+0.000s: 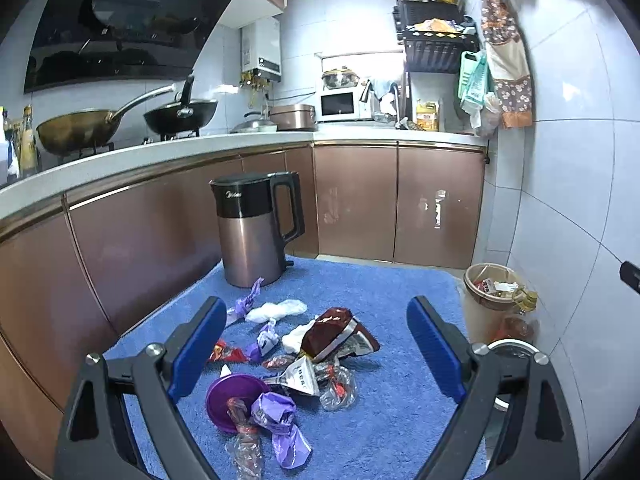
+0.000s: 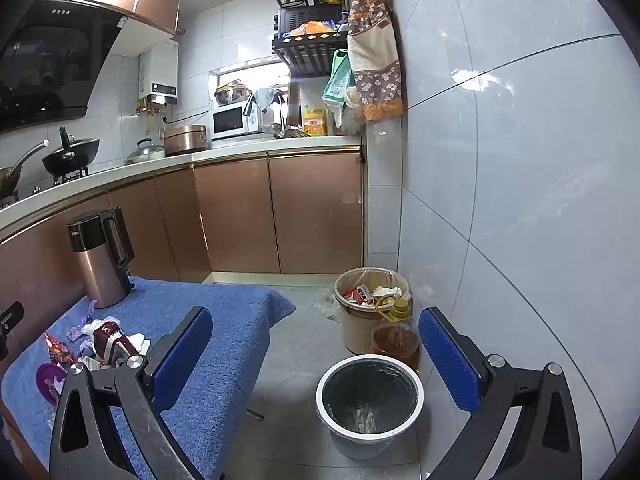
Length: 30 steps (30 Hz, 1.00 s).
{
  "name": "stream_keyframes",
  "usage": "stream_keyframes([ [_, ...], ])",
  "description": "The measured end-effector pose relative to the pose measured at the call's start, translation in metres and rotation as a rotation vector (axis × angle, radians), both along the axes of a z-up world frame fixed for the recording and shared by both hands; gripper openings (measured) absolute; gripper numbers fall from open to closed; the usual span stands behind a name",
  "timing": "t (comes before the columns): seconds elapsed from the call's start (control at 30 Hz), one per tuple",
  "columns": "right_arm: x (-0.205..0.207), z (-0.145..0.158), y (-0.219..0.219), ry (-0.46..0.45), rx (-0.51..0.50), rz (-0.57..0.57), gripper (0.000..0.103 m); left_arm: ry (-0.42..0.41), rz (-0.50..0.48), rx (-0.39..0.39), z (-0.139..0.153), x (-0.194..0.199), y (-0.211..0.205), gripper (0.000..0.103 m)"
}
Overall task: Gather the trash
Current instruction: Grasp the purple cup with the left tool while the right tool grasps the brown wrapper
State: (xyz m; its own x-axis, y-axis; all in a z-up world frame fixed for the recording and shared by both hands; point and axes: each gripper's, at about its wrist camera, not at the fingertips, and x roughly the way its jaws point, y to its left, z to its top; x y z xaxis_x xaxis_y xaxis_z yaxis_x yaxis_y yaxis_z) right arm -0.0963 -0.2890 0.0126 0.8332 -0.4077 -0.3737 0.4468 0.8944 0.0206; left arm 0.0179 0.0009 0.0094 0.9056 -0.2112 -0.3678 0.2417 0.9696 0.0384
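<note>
A heap of trash lies on the blue towel (image 1: pixel 392 408): a dark red foil bag (image 1: pixel 336 334), purple wrappers (image 1: pixel 280 420), a purple lid (image 1: pixel 234 402), a white tissue (image 1: pixel 276 310), clear plastic (image 1: pixel 338 392). My left gripper (image 1: pixel 316 340) is open and empty, hovering above the heap. My right gripper (image 2: pixel 316 348) is open and empty, above the floor over a grey bin with a white rim (image 2: pixel 370 400). The heap also shows in the right wrist view (image 2: pixel 108 344) at the left.
A copper kettle (image 1: pixel 256 228) stands at the towel's far edge. A beige bin (image 2: pixel 372 304) holding rubbish and an oil bottle (image 2: pixel 396 340) stand by the tiled wall. Kitchen cabinets (image 2: pixel 240 216) run behind, with woks and a microwave on the counter.
</note>
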Motion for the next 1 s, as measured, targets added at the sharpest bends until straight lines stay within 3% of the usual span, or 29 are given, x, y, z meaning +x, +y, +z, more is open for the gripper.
stream_keyframes([
  [0.37,0.033,-0.018,0.008,0.046,0.04,0.141,0.103,0.066,0.177,-0.021,-0.018,0.023,0.088,0.092],
  [0.53,0.073,-0.032,0.025,0.098,0.095,0.322,0.096,0.181,0.154,-0.048,-0.041,0.033,0.123,0.092],
  [0.7,0.127,-0.056,0.058,0.184,0.149,0.554,0.093,0.282,0.061,-0.056,-0.071,0.033,0.121,0.091],
  [0.8,0.158,-0.071,0.08,0.235,0.152,0.64,0.091,0.335,0.056,-0.034,-0.088,0.045,0.113,0.09],
  [0.87,0.178,-0.082,0.09,0.272,0.169,0.693,0.085,0.367,0.046,-0.06,-0.095,0.055,0.113,0.09],
  [1.0,0.206,-0.098,0.107,0.323,0.187,0.752,0.078,0.389,0.035,-0.08,-0.101,0.073,0.113,0.079],
])
